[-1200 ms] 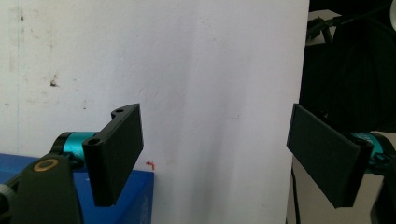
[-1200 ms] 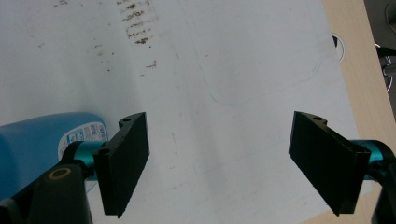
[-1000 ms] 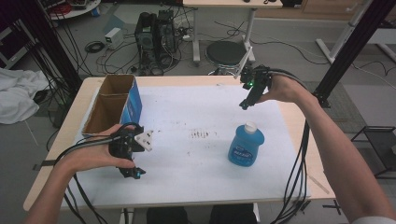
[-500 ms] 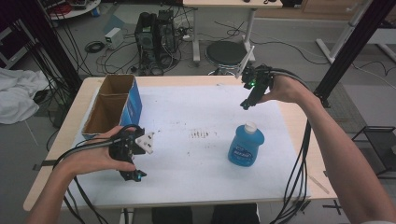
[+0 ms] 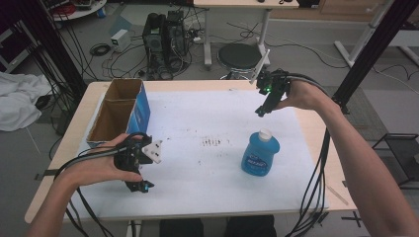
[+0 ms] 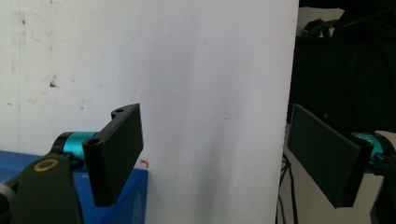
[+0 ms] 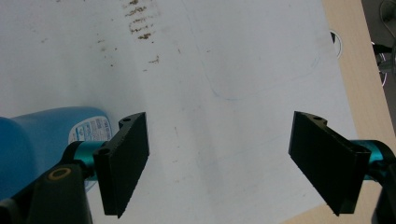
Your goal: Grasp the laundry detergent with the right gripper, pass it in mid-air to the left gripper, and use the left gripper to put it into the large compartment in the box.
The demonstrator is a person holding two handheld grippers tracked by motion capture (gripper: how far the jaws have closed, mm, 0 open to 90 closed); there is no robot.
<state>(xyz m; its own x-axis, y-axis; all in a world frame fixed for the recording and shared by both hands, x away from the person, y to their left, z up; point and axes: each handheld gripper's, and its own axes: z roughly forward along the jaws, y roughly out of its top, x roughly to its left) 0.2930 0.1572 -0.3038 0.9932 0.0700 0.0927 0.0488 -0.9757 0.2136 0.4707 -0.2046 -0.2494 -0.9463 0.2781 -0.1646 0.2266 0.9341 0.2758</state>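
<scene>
A blue bottle (image 5: 260,154) with a white cap stands upright on the white sheet, right of the table's middle. My right gripper (image 5: 261,109) hangs above and behind it, tilted down at the table, apart from the bottle. In the right gripper view the jaws stand wide open (image 7: 224,163) with nothing between them, and the bottle (image 7: 42,135) lies at the left, behind the left jaw. My left gripper (image 5: 140,185) is held over the front left of the sheet. Its jaws are open (image 6: 219,158) over bare white sheet.
An open cardboard box (image 5: 118,113) with a blue side and two compartments stands at the table's left rear; its blue side (image 6: 116,200) shows low in the left gripper view. Brown smudges (image 5: 212,142) mark the sheet's middle. Cables trail off the front edge.
My left hand and gripper have drifted slightly toward the front edge. The right gripper and the bottle have hardly moved.
</scene>
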